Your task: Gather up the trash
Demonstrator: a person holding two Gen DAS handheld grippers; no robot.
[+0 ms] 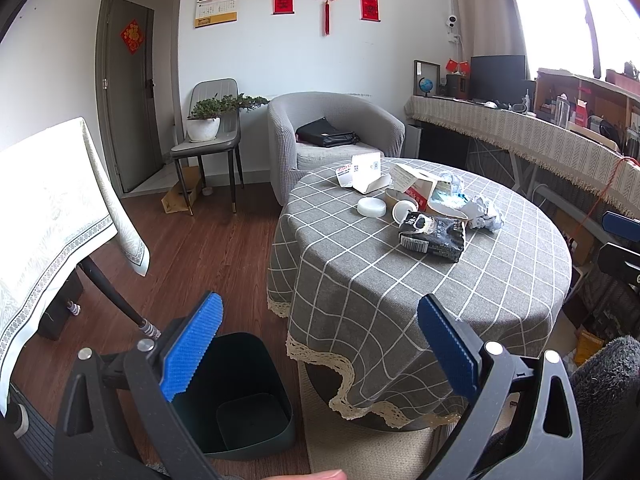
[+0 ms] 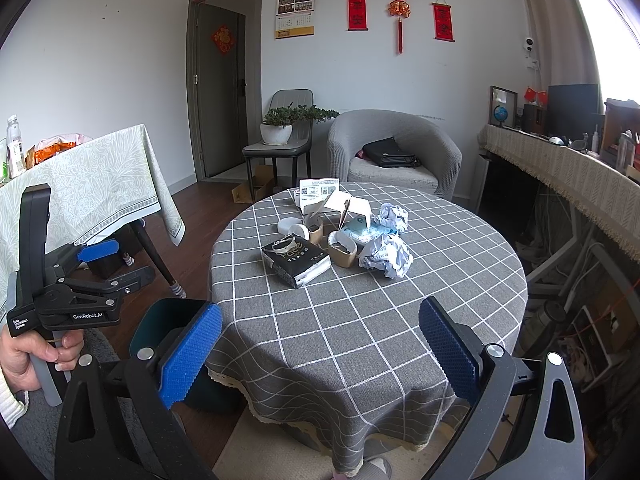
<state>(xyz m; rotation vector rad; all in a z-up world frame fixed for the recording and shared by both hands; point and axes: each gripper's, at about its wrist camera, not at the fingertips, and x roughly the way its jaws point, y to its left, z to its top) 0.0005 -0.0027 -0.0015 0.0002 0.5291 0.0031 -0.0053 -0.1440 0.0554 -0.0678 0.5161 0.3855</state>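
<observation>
Trash lies in a heap on the far half of the round table (image 1: 400, 292) (image 2: 360, 320) with its grey checked cloth: a black packet (image 1: 434, 234) (image 2: 296, 258), crumpled paper balls (image 1: 482, 212) (image 2: 386, 256), a white lid (image 1: 372, 207) (image 2: 289, 225), brown paper cups (image 2: 342, 251) and torn white cartons (image 1: 368, 172) (image 2: 352, 206). A dark green bin (image 1: 244, 400) (image 2: 160, 320) stands empty on the floor left of the table. My left gripper (image 1: 320, 344) hangs open over the table's near-left edge and the bin. My right gripper (image 2: 320, 344) is open above the table's near edge.
A second table (image 2: 92, 184) with a pale cloth stands at the left. Behind are a grey armchair (image 1: 332, 136) holding a black bag, a chair with a potted plant (image 1: 208, 120), and a long cluttered desk (image 1: 520, 128) on the right. A hand holds the left gripper handle (image 2: 60, 292).
</observation>
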